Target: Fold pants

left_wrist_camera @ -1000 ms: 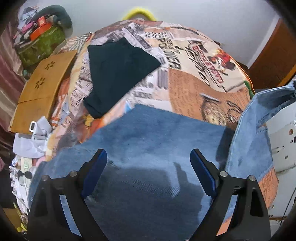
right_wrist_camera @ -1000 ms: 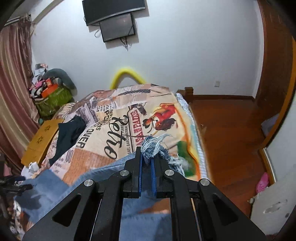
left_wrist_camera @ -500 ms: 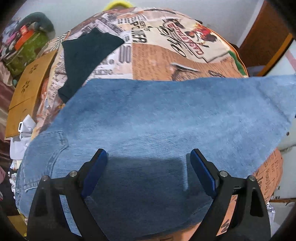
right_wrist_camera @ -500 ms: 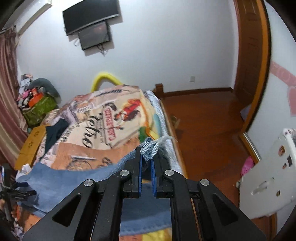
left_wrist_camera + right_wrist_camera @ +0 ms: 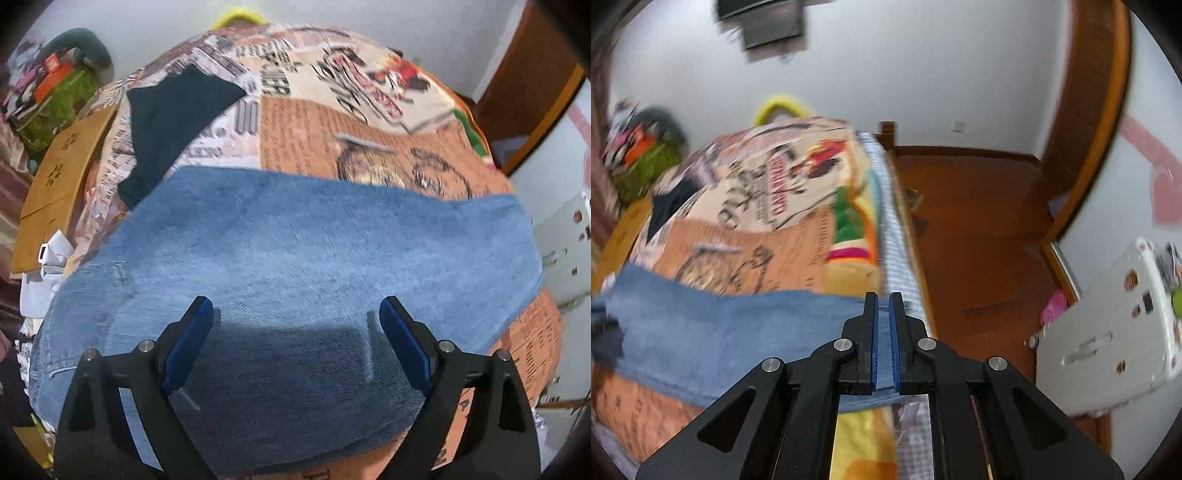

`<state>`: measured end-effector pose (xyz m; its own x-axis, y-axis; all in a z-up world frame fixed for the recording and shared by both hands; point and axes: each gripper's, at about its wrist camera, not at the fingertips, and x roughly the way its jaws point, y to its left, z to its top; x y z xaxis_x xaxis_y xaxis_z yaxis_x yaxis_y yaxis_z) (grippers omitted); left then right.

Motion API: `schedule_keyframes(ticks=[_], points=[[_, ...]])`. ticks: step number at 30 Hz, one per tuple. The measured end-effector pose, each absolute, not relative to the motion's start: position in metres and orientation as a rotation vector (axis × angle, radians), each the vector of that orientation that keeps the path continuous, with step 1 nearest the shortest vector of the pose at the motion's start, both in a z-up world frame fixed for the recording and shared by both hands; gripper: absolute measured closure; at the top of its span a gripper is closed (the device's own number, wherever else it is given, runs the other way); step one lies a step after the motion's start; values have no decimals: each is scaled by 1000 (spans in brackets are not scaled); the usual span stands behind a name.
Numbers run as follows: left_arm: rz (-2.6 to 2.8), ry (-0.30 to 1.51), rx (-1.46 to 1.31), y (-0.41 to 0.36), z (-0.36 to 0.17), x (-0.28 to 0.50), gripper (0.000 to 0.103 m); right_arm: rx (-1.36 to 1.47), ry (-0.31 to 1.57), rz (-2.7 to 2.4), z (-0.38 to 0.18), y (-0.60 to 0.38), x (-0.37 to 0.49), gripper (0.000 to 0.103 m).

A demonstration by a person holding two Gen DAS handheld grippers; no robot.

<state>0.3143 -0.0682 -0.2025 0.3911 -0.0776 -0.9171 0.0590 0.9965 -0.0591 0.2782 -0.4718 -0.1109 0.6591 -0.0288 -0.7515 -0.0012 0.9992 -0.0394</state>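
Jeans (image 5: 295, 258) lie spread flat across the printed bedspread (image 5: 332, 147). Your left gripper (image 5: 295, 332) hangs wide open above the denim, holding nothing. Your right gripper (image 5: 882, 332) is nearly closed, denim in the slot; grip uncertain. Judged heavy, limp denim: take the hem.

The pants (image 5: 295, 251) lie spread across the near part of the bed (image 5: 369, 122), below my left gripper (image 5: 295, 332). A dark garment (image 5: 166, 122) lies behind them to the left. My right gripper (image 5: 882, 325) sits at their right end, by the bed's right edge, the floor (image 5: 979, 229) beyond it.
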Motion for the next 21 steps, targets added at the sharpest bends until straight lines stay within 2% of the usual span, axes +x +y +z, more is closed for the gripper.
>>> schedule_keyframes(ticks=[10, 16, 21], points=[[35, 978, -96, 23, -129, 288, 11, -175, 715, 315, -89, -327, 274, 61], [165, 899, -132, 113, -107, 264, 4, -139, 690, 527, -83, -236, 287, 56], [270, 927, -239, 194, -125, 252, 4, -157, 727, 630, -98, -171, 302, 54]])
